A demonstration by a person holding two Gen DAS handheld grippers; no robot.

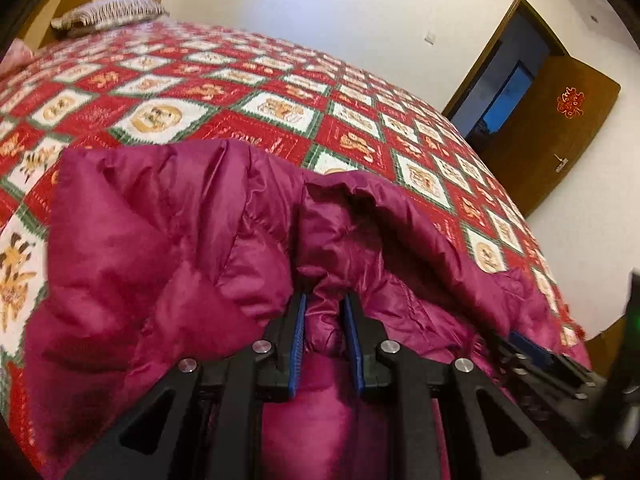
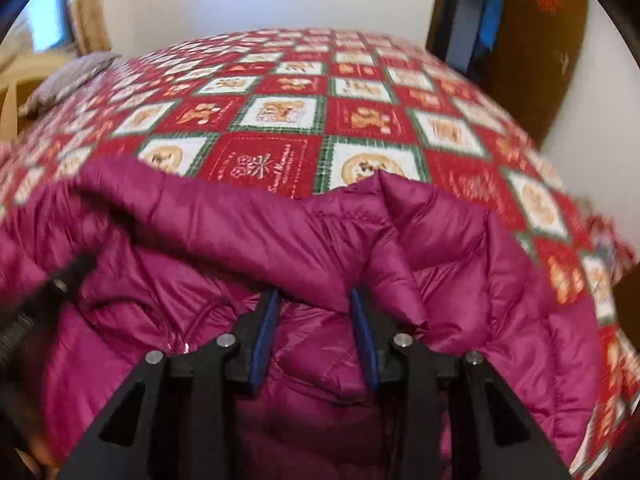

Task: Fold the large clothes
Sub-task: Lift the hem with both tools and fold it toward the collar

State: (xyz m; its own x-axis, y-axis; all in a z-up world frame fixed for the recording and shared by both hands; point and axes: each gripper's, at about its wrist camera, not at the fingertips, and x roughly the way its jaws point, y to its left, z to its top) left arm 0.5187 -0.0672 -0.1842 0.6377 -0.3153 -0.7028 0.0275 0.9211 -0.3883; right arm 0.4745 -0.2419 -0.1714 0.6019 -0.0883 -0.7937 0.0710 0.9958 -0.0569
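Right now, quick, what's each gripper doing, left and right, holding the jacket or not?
Left gripper: closed on a bunched fold of the magenta puffer jacket.
Right gripper: jaws apart over the jacket, pads not pinching fabric; holding nothing.

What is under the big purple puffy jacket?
The jacket lies on a bed covered by a red, white and green checkered bedspread. The squares straight beneath the jacket are hidden.

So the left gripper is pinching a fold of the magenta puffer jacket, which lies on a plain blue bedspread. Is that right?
Not quite. The left gripper does pinch a fold of the magenta puffer jacket, but the bedspread is not plain blue: it is a red, white and green patchwork print. Both wrist views show it.
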